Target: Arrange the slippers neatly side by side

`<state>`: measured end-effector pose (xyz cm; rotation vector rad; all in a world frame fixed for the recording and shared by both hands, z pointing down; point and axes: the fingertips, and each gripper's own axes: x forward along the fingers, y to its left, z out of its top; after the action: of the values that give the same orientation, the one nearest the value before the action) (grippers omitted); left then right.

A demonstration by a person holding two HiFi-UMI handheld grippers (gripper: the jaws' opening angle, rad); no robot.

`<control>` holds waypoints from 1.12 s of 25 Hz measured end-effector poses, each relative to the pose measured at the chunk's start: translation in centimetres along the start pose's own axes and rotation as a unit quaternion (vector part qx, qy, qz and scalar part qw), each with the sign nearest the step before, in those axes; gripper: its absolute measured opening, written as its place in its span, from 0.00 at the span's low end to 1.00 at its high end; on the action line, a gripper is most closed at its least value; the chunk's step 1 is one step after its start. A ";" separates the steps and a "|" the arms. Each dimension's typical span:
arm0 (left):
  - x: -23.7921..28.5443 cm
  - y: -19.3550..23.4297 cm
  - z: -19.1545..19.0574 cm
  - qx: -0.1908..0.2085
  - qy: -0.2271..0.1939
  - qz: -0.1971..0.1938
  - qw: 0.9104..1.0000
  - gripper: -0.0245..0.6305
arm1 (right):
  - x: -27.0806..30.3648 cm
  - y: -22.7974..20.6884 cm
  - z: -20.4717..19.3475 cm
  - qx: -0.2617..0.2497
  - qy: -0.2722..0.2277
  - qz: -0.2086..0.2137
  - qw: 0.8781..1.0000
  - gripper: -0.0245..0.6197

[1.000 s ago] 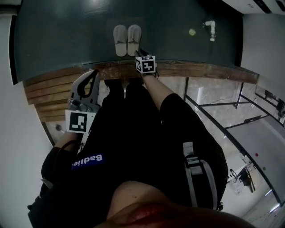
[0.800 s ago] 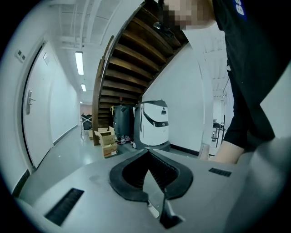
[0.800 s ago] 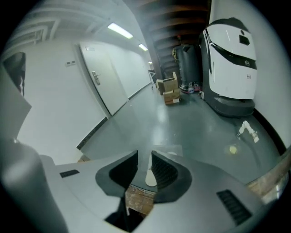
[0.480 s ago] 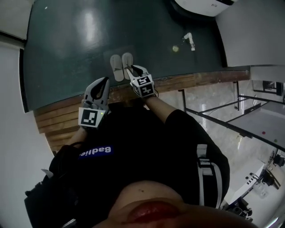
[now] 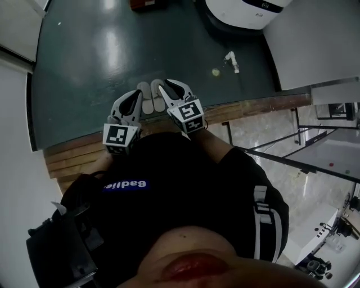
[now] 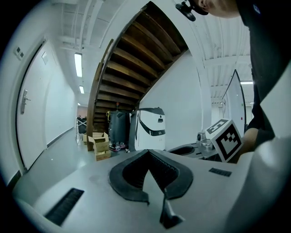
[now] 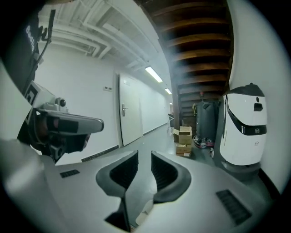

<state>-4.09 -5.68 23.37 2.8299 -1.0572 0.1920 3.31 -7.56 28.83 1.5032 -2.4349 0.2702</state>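
Two white slippers (image 5: 148, 94) lie side by side on the dark green floor, toes pointing away from me. In the head view they show in the gap between my two grippers, their heels partly hidden. My left gripper (image 5: 136, 93) is held up to their left, and its jaws meet at the tips (image 6: 146, 153) with nothing between them. My right gripper (image 5: 172, 86) is held up to their right. Its jaws stand apart (image 7: 144, 155) and empty. Both gripper views look level into the hallway, and neither shows the slippers.
A wooden step edge (image 5: 253, 107) runs below the slippers. A white robot machine (image 5: 247, 11) stands further off, with cardboard boxes (image 7: 184, 136) and a staircase (image 6: 132, 59) beyond. A small yellowish ball (image 5: 215, 72) and a white item (image 5: 231, 61) lie on the floor to the right.
My right gripper has drawn back and up from the right slipper's heel. The left gripper has risen beside it. The slippers lie as before.
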 end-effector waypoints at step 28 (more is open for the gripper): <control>-1.4 -1.6 3.1 0.033 -0.013 -0.016 0.999 0.04 | -4.5 6.9 9.2 -0.082 -0.160 0.082 0.980 0.04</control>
<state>-3.84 -4.06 20.02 2.9133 -1.0296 0.1924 -2.07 -3.40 18.54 1.3660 -2.7555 -0.1512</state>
